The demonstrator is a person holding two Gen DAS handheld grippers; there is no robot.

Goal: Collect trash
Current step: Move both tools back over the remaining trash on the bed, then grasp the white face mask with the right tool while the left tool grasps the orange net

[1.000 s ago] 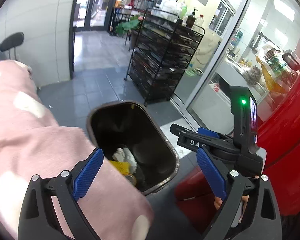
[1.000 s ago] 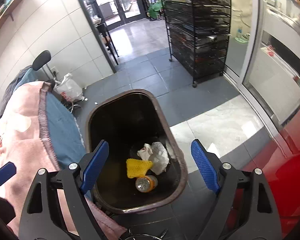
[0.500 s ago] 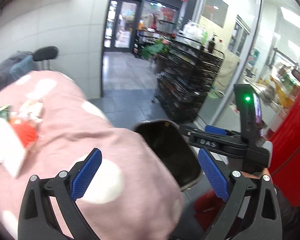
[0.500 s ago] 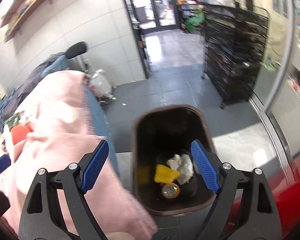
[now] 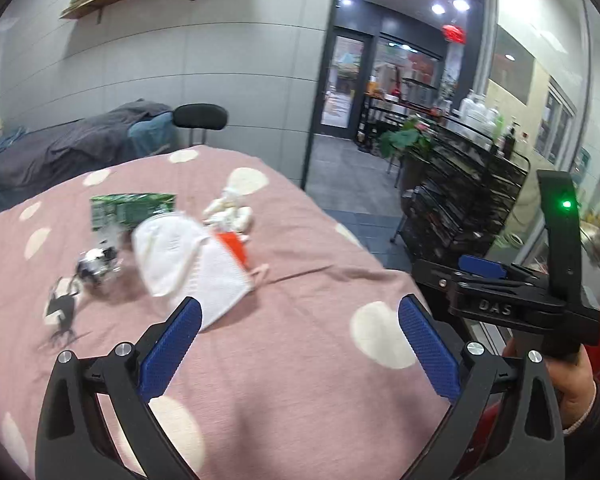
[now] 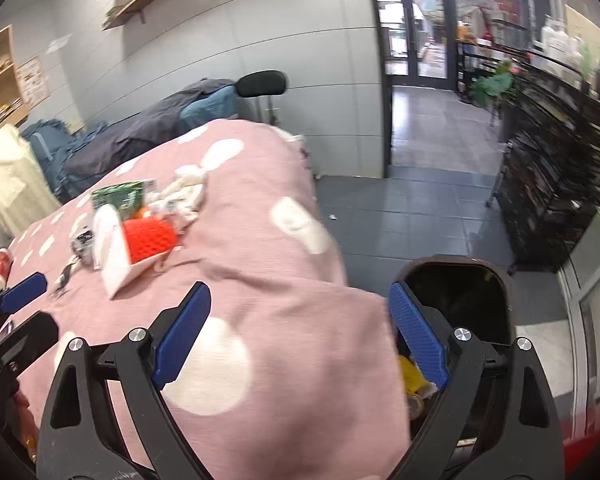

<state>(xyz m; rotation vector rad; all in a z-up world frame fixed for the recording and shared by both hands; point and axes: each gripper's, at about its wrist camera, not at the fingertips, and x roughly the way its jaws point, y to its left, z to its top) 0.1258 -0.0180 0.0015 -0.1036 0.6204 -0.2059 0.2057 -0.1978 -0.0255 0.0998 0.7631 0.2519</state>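
Note:
Trash lies on a pink dotted blanket (image 5: 300,320): a white face mask (image 5: 188,264), a green wrapper (image 5: 128,208), a crumpled tissue (image 5: 232,212), an orange-red piece (image 5: 232,244) and a crumpled foil scrap (image 5: 96,264). My left gripper (image 5: 300,344) is open and empty above the blanket, short of the mask. My right gripper (image 6: 300,332) is open and empty over the blanket edge. The dark trash bin (image 6: 460,292) stands on the floor at lower right, with a yellow item (image 6: 410,372) inside. The mask (image 6: 108,252), red piece (image 6: 148,236) and wrapper (image 6: 120,196) also show in the right wrist view.
A black wire rack (image 5: 460,208) stands to the right by glass doors. A chair (image 5: 200,118) and dark bedding (image 5: 80,140) lie behind the blanket. The right gripper's body (image 5: 520,292) shows in the left view. A red surface (image 6: 588,432) is at lower right.
Both grippers swung left and up from the bin toward the blanket. The bin left the left wrist view; the trash pile came into view. Both stayed open.

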